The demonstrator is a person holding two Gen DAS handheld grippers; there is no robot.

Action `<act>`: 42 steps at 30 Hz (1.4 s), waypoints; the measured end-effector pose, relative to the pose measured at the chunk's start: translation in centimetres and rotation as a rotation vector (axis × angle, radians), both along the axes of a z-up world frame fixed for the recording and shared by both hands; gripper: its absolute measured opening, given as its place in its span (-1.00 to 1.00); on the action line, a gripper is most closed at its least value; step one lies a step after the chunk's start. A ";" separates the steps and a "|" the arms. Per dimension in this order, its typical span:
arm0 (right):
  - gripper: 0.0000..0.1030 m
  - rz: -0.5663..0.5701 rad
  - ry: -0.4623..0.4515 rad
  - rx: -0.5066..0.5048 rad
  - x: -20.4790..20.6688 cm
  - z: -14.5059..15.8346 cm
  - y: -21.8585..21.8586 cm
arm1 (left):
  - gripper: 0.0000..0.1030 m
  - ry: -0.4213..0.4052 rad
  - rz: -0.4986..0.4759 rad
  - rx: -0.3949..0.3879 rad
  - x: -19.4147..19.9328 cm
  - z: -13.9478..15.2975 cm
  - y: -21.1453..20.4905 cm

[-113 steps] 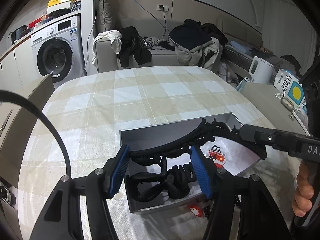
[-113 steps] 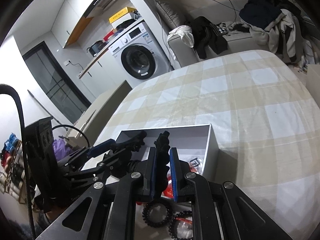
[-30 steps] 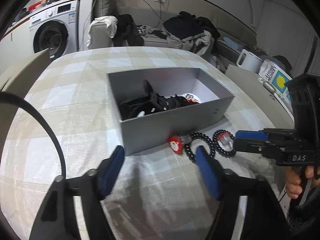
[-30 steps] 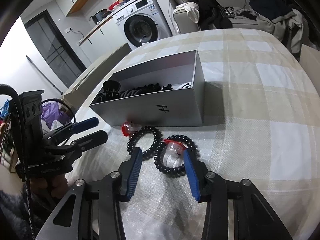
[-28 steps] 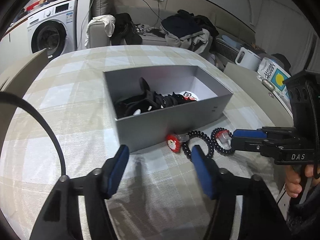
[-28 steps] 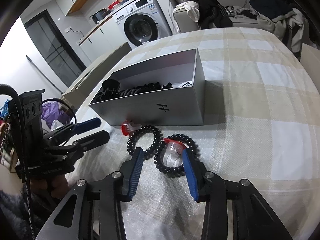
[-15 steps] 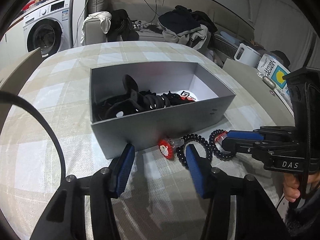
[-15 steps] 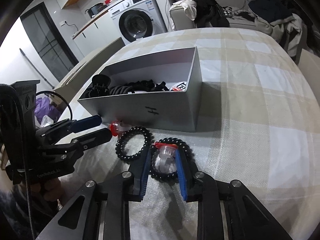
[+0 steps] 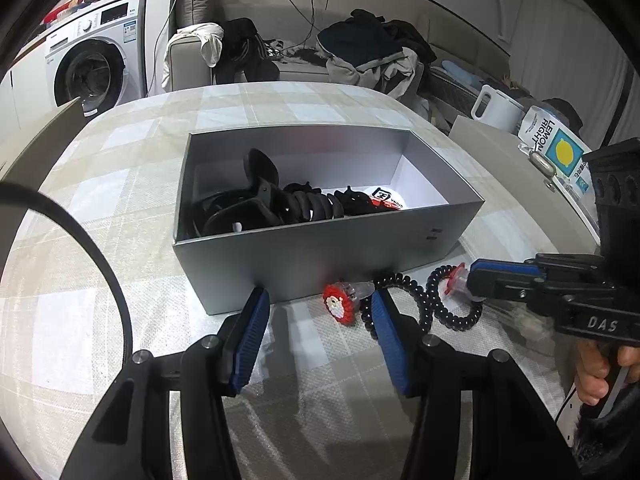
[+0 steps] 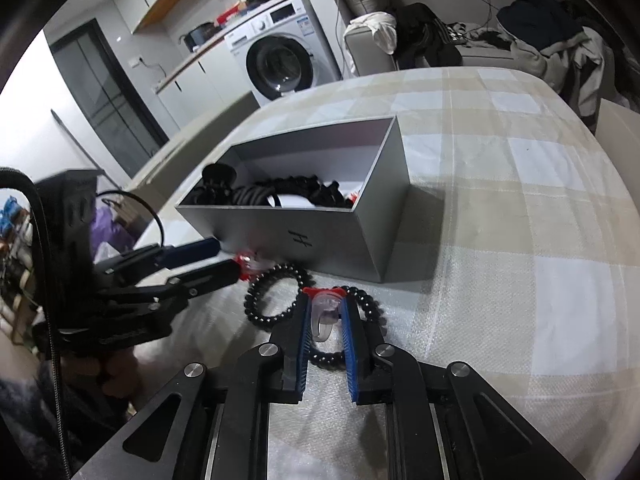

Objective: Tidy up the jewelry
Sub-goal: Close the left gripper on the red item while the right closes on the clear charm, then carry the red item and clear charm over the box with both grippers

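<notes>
The right gripper [image 10: 325, 322] has its blue pads set either side of the clear charm [image 10: 325, 316] on the right hair tie [image 10: 362, 308], close but with slivers of gap showing, so I'd say it is not yet clamped. To do this well, I'd close on the charm squarely, since the beaded loop would likely slip, then lift straight up before swinging over the box [image 10: 320, 236] wall. The left gripper [image 9: 316, 316] is wide open and empty, low over the tablecloth [image 9: 320, 380] with its pads straddling the red charm [image 9: 340, 307] of the left tie [image 9: 404, 288], which lies just beside the box front. Both tools come in low and nearly level, fingers pointing at the box, where black claw clips [image 9: 256, 208] already lie.
</notes>
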State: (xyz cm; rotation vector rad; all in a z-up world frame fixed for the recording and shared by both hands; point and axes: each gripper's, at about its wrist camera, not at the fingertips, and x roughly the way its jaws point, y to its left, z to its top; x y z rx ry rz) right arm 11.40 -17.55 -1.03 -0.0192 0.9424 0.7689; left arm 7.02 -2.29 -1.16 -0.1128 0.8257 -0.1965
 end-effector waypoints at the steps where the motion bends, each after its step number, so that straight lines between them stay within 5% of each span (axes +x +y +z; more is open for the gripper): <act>1: -0.73 -0.002 -0.004 0.005 0.0 0.1 -0.1 | -0.16 0.001 -0.003 -0.002 0.1 0.0 -0.1; 5: -0.73 -0.007 -0.006 0.034 -0.3 0.6 -0.3 | -0.45 0.024 -0.013 -0.008 0.5 -0.3 -0.4; 12: -0.73 -0.014 -0.011 0.046 -0.2 0.8 -0.7 | -0.55 0.040 -0.037 -0.015 0.8 -0.5 -0.8; 17: -0.73 -0.016 -0.015 0.051 -0.1 0.8 -0.7 | -0.81 0.033 -0.050 -0.024 0.6 -0.4 -0.9; 30: -0.73 -0.020 -0.036 0.078 -0.7 1.7 -0.6 | -0.87 -0.017 -0.028 -0.029 -1.5 0.8 -0.2; 42: -0.73 -0.030 -0.077 0.123 -1.5 3.6 -0.5 | -0.87 -0.156 -0.018 -0.038 -3.4 3.9 0.3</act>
